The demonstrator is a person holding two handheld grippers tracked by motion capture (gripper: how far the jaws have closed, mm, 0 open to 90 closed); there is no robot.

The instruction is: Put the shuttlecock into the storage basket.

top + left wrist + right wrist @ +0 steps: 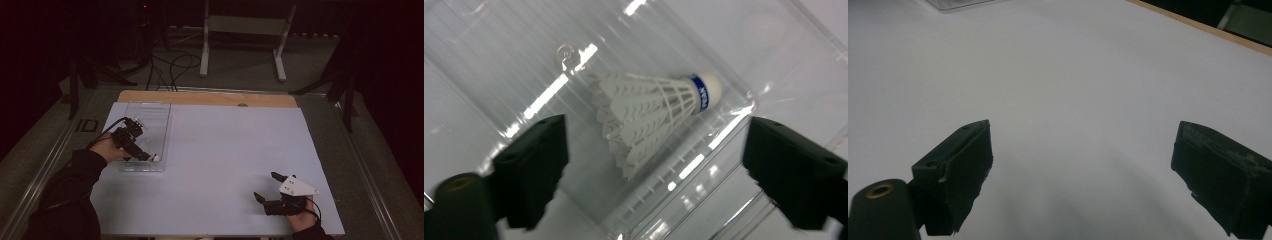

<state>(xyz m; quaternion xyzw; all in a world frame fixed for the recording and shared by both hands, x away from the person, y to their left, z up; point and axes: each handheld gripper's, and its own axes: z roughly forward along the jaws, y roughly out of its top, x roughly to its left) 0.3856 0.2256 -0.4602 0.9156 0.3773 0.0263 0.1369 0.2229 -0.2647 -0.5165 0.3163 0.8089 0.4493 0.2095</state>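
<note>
Right gripper sits nearest the camera in the high view, low at the table's near right, held in the person's right hand, grey three-cornered plate on top. Jaws apart, nothing between them; in the right gripper view they frame bare white table sheet. A corner of the clear box shows at the top edge there, well apart.

Left gripper is over the clear plastic box at the table's far left, held in the left hand, dark sleeve behind it. Jaws stand wide apart, no pad on anything. In the left gripper view the shuttlecock lies on its side inside the clear box, between the two jaws in the picture but beyond them, touching neither. White feather skirt points lower left, cork tip with blue band points upper right. In the high view a white bit just beside the left gripper tips is likely the shuttlecock, too small to be sure.

Wooden table edge runs along the far side of the sheet.
</note>
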